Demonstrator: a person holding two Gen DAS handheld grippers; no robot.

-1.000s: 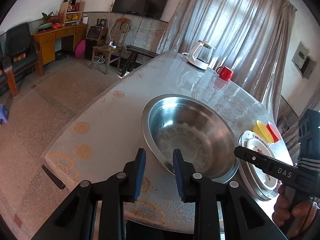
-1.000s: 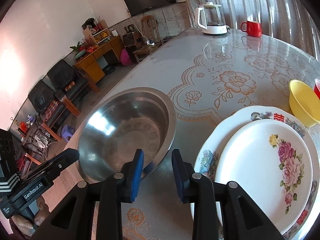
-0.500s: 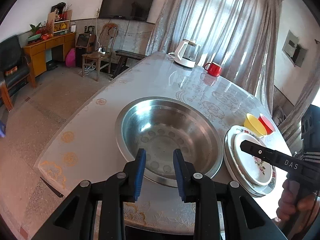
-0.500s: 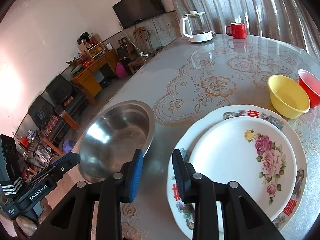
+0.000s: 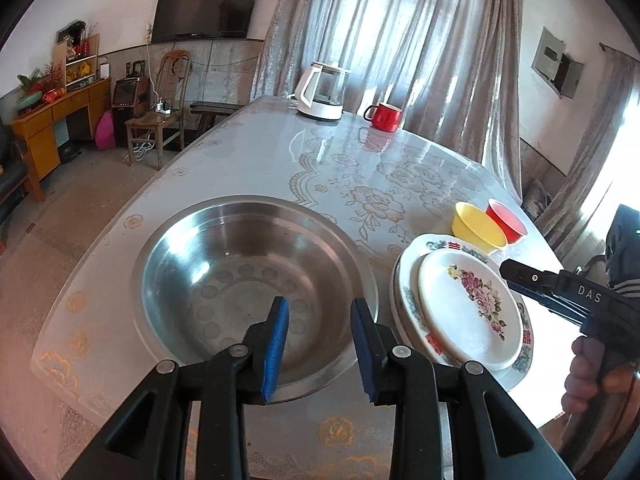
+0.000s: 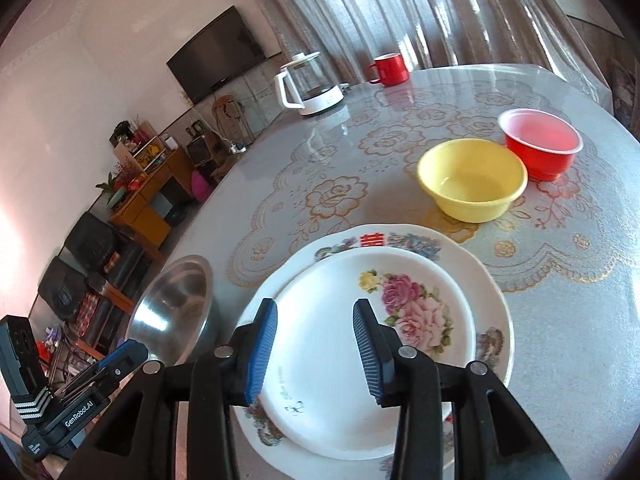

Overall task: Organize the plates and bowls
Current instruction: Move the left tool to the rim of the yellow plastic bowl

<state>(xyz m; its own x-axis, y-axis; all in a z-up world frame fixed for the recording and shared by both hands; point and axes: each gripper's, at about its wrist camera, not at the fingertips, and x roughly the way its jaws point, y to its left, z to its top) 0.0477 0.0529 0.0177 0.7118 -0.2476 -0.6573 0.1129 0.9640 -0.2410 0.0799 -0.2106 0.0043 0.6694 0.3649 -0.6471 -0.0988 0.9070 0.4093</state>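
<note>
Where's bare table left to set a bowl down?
Widest bare patch: between the steel basin and the kettle and red mug. Crowded near edge: basin beside stacked plates, yellow bowl and red bowl just behind them.

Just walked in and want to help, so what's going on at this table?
A person holds a tool in each hand above the table, sorting dishes. The left tool hangs over the big steel basin, the right tool over the small floral plate stacked on a larger plate. Both have just been opening, with nothing between their jaws. A yellow bowl and red bowl sit beyond.
</note>
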